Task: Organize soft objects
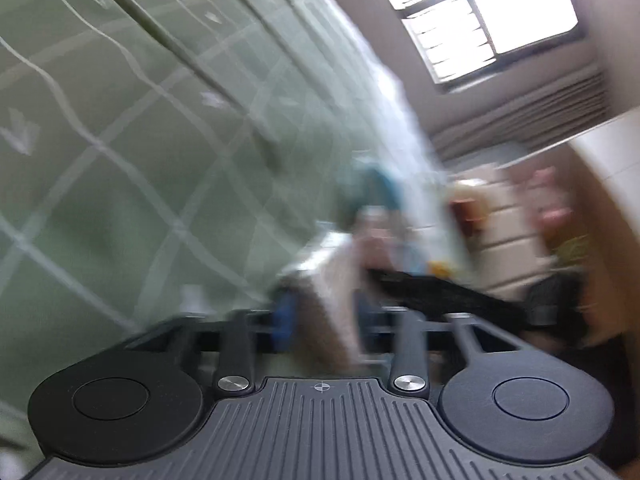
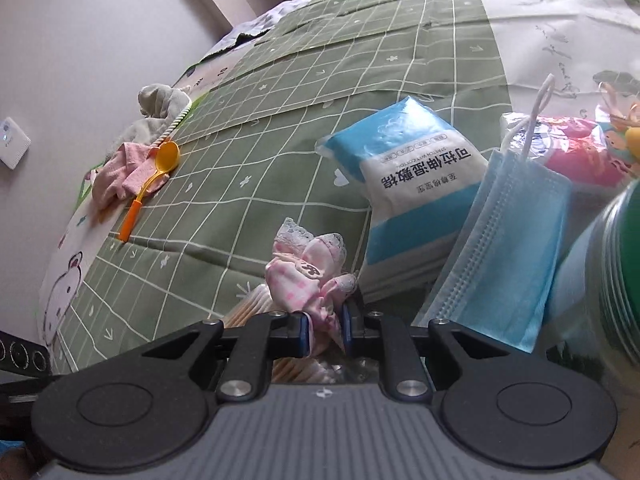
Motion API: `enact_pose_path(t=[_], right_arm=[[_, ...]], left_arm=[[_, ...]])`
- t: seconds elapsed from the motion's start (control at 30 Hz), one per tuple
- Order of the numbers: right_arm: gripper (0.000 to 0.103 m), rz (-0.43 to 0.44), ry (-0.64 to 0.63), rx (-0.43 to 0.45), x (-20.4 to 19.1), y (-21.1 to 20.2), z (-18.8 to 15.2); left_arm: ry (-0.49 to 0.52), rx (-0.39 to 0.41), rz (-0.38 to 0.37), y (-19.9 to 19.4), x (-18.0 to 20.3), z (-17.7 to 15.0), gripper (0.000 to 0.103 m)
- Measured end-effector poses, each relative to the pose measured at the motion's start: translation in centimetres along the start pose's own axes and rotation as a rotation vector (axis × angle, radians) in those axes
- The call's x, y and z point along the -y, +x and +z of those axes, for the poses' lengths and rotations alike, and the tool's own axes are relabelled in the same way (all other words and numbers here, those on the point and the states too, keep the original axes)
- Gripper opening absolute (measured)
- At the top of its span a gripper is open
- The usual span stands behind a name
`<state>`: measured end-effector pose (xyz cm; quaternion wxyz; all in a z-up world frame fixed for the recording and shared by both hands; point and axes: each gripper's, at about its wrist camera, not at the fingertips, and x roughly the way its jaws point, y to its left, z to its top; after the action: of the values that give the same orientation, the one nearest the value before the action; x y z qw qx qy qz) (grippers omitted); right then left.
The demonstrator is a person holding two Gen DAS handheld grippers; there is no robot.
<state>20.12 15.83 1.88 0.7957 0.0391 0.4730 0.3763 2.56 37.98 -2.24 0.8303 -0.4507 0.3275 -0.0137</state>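
My right gripper (image 2: pixel 325 330) is clamped on a small pink checked cloth piece with lace trim (image 2: pixel 310 276); the blue pads (image 2: pixel 304 334) pinch its lower end and the rest bunches up just ahead of the fingers. Under it sits a bundle of cotton swabs (image 2: pixel 256 308). Right of the gripper: a blue face mask (image 2: pixel 508 248) leaning on a blue-and-white cotton pad pack (image 2: pixel 408 184). Far ahead-left, pink and grey cloths (image 2: pixel 132 168) with a yellow spoon (image 2: pixel 160 168) across them, all on the green grid bedspread (image 2: pixel 280 128).

Left view is badly blurred. My left gripper (image 1: pixel 320 328) seems nearly closed with a pale cloth-like thing (image 1: pixel 332 300) between the fingers, but I can't tell if the pads actually press it.

To do this well, I think: keep the pinch firm since only the edge is caught, lift clear of the swabs so they don't drag, carry toward the cloth pile ahead-left, let go only once it's down.
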Motion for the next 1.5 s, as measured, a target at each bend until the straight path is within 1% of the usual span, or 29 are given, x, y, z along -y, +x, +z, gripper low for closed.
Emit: enact_pose_path(t=[0.03,0.07,0.1,0.13,0.2,0.27,0.33,0.37,0.47,0.5,0.53,0.57,0.63,0.7,0.73,0.77,0.8,0.83,0.9,0.93,0.97,1.03,1.13,1.2,1.3,1.37,1.4,1.43,1.5], right_arm=[[0.015,-0.013,-0.023,0.007,-0.2,-0.2,-0.3],[0.015,-0.02,-0.042,0.01,-0.4,-0.4,-0.6],[0.015,-0.021,-0.048,0.011,-0.5,-0.6,-0.9],[0.015,-0.018,-0.044,0.012,-0.4,-0.8,-1.0],[0.015,-0.005,-0.015,0.017,0.2,-1.1,-1.3],[0.015,0.012,0.007,0.021,0.7,-1.3,-1.6],[0.015,0.011,0.013,0.027,0.9,-1.6,-1.8],[0.015,0.005,0.005,0.032,0.9,-1.8,-2.0],[0.015,-0.031,-0.047,0.056,0.3,-2.2,-2.8],[0.015,-0.037,-0.059,0.06,0.1,-2.4,-3.1],[0.015,-0.037,-0.063,0.061,-0.1,-2.5,-3.4],[0.015,-0.033,-0.062,0.06,-0.1,-2.7,-3.6],[0.015,-0.011,-0.045,0.053,0.0,-3.2,-4.1],[0.015,0.013,-0.031,0.045,0.3,-3.7,-4.7],[0.015,0.021,-0.025,0.042,0.4,-4.0,-5.1],[0.015,0.032,-0.019,0.04,0.6,-4.3,-5.4],[0.015,0.042,-0.01,0.039,0.8,-4.7,-5.8],[0.015,0.052,-0.001,0.037,1.0,-4.9,-6.1],[0.015,0.078,0.018,0.035,1.5,-5.4,-6.6],[0.014,0.088,0.027,0.035,1.8,-5.6,-6.8],[0.013,0.091,0.038,0.039,2.0,-5.7,-7.0],[0.013,0.101,0.058,0.042,2.6,-5.9,-7.3],[0.013,0.128,0.096,0.041,3.4,-6.2,-7.5],[0.013,0.13,0.098,0.043,3.5,-6.3,-7.7],[0.013,0.122,0.095,0.049,3.5,-6.5,-7.8],[0.012,0.114,0.094,0.056,3.6,-6.7,-8.0],[0.012,0.108,0.089,0.06,3.5,-6.8,-8.1],[0.012,0.101,0.079,0.063,3.3,-6.9,-8.2],[0.012,0.086,0.055,0.068,2.8,-6.9,-8.4]], left_arm=[[0.054,0.013,0.008,0.0,0.4,-0.2,0.027],[0.088,0.014,0.033,-0.1,0.9,-0.4,0.028],[0.098,0.007,0.044,-0.3,1.3,-0.6,0.028],[0.093,-0.004,0.045,-0.2,1.5,-0.6,0.028],[0.044,-0.024,0.031,-0.2,1.4,-0.8,0.028],[0.03,-0.037,0.021,0.0,1.3,-0.8,0.028],[0.013,-0.056,0.02,-0.2,1.2,-0.6,0.028],[0.029,-0.058,0.038,-0.4,1.4,-0.5,0.028],[0.141,-0.042,0.124,-1.5,2.8,-1.4,0.031],[0.152,-0.047,0.13,-1.7,3.0,-1.6,0.031],[0.149,-0.056,0.121,-1.8,3.0,-1.7,0.03],[0.123,-0.066,0.092,-1.8,2.8,-1.9,0.03],[0.045,-0.083,0.025,-1.4,1.9,-2.0,0.032],[-0.01,-0.066,-0.011,-1.2,1.1,-2.2,0.033],[-0.02,-0.055,-0.024,-1.0,1.1,-2.2,0.036],[-0.032,-0.043,-0.043,-0.9,1.0,-2.2,0.045],[-0.039,-0.039,-0.061,-0.9,1.1,-2.3,0.057],[-0.039,-0.038,-0.079,-0.8,1.3,-2.3,0.064],[-0.01,-0.05,-0.127,-0.4,2.4,-2.4,0.093],[0.009,-0.064,-0.151,-0.3,2.9,-2.6,0.098],[0.027,-0.079,-0.17,-0.1,3.4,-2.8,0.101],[0.051,-0.086,-0.182,-0.2,4.0,-3.1,0.101],[0.019,-0.084,-0.219,-0.7,3.8,-3.5,0.101],[0.01,-0.084,-0.239,-1.0,4.0,-3.6,0.101],[0.041,-0.096,-0.253,-1.5,4.9,-4.0,0.101],[0.059,-0.109,-0.286,-1.6,5.4,-4.4,0.101],[0.069,-0.113,-0.29,-1.8,5.6,-4.5,0.101],[0.085,-0.117,-0.274,-1.7,5.8,-4.7,0.101],[0.103,-0.131,-0.164,-1.0,6.0,-5.1,0.101]])
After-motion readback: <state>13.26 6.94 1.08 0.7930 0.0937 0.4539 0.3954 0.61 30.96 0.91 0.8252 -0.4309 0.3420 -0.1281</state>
